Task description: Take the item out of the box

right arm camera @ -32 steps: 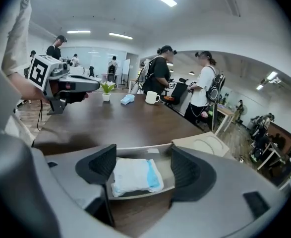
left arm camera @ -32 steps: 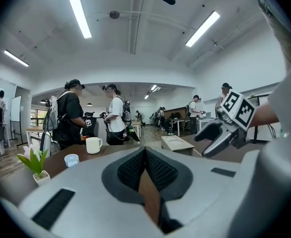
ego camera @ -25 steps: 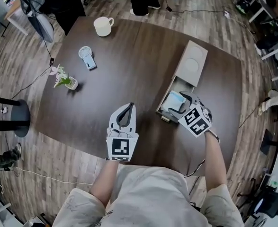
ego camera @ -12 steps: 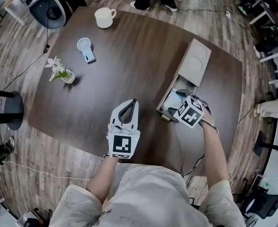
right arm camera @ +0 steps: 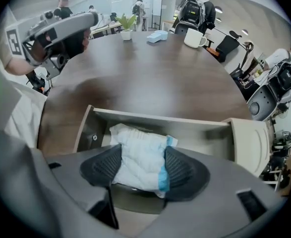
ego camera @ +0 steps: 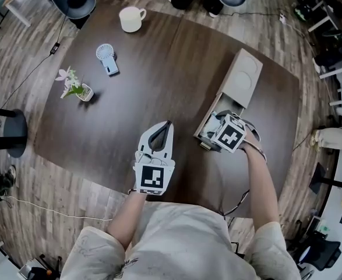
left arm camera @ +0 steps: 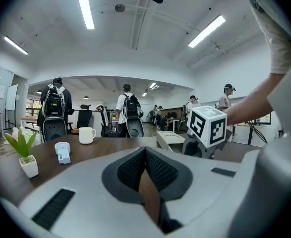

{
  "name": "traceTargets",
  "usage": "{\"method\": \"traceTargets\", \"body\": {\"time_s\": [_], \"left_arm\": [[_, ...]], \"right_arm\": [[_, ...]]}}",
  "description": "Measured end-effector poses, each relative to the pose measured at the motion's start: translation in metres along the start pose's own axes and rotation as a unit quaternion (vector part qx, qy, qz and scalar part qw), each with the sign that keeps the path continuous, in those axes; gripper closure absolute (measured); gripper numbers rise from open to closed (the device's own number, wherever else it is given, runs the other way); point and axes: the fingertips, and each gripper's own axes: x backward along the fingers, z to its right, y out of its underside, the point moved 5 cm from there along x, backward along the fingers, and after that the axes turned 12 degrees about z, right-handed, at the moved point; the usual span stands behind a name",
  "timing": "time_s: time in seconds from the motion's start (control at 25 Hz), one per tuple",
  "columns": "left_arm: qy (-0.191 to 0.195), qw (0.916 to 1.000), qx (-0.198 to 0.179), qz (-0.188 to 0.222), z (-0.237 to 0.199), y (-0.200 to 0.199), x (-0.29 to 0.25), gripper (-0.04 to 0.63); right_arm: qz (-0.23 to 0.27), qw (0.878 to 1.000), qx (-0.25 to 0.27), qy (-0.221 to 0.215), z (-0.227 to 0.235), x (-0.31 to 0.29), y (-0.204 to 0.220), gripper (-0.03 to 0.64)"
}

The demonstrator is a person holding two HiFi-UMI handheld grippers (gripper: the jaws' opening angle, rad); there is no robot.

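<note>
Pouch (right arm camera: 135,150) sits gripped inside right tool (right arm camera: 141,175), at box (right arm camera: 204,133).

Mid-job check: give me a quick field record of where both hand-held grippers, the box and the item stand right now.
box: open on the table, tray pulled out
item: soft white-and-blue packet, inside the box
right hand-held gripper: jaws closed on the packet's two sides
left hand-held gripper: jaws together, empty, over bare table
elsewhere: mug, small fan, potted plant, all far from the box
task state: packet gripped, not yet out
</note>
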Motion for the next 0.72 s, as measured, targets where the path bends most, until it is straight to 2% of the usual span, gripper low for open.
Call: {"method": "traceTargets", "body": {"time_s": [0.16, 0.4, 0.72], "left_arm": [[0.001, 1.0000, 0.000, 0.000, 0.002, 0.000, 0.000, 0.595], [0.000, 1.0000, -0.002, 0.002, 0.004, -0.005, 0.002, 0.595], [0.003, 0.9999, -0.009, 0.005, 0.005, -0.009, 0.003, 0.595]], "right_arm": [[0.005, 1.000, 0.004, 0.002, -0.002, 0.001, 0.002, 0.354], [0.007, 1.000, 0.028, 0.002, -0.011, 0.003, 0.000, 0.428], [0.012, 0.998, 0.044, 0.034, -0.010, 0.006, -0.001, 0.483]]}}
